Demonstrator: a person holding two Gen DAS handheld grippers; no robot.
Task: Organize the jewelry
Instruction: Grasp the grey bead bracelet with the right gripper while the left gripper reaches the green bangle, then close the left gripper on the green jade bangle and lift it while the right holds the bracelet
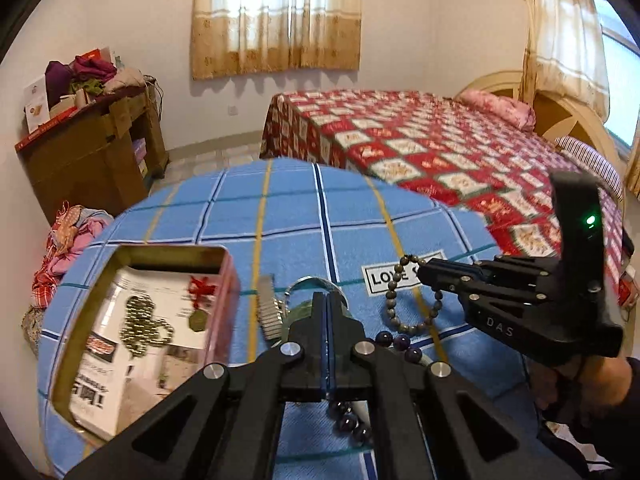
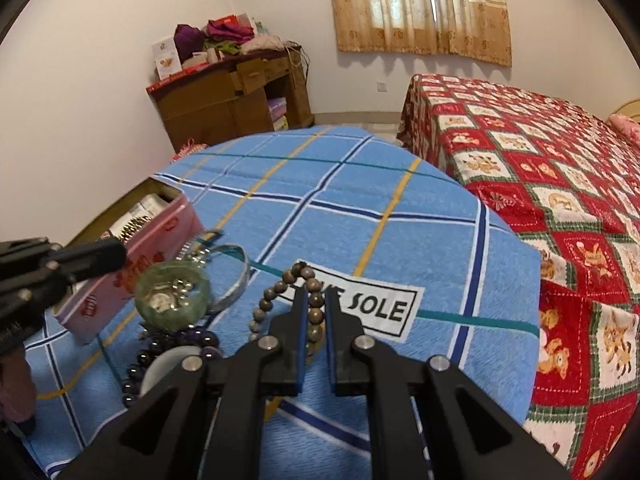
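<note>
A round table under a blue plaid cloth (image 1: 280, 220) carries a jewelry pile. My left gripper (image 1: 327, 300) is shut with nothing between its pads, hovering over a silver bangle (image 1: 308, 282) beside an open pink tin (image 1: 224, 300) that holds a gold bead chain (image 1: 140, 320). My right gripper (image 2: 316, 300) is shut on a grey-brown bead bracelet (image 2: 272, 292), whose loop hangs from the tips (image 1: 412, 308). A green jade bangle (image 2: 172, 292), purple beads (image 2: 176, 340) and a metal watch band (image 1: 266, 308) lie close together.
A bed with a red patchwork quilt (image 2: 540, 160) stands right of the table. A wooden cabinet (image 2: 224, 104) piled with clothes stands against the far wall. A heap of cloth (image 1: 64, 248) lies on the floor at left. A hand (image 1: 592, 384) holds the right gripper.
</note>
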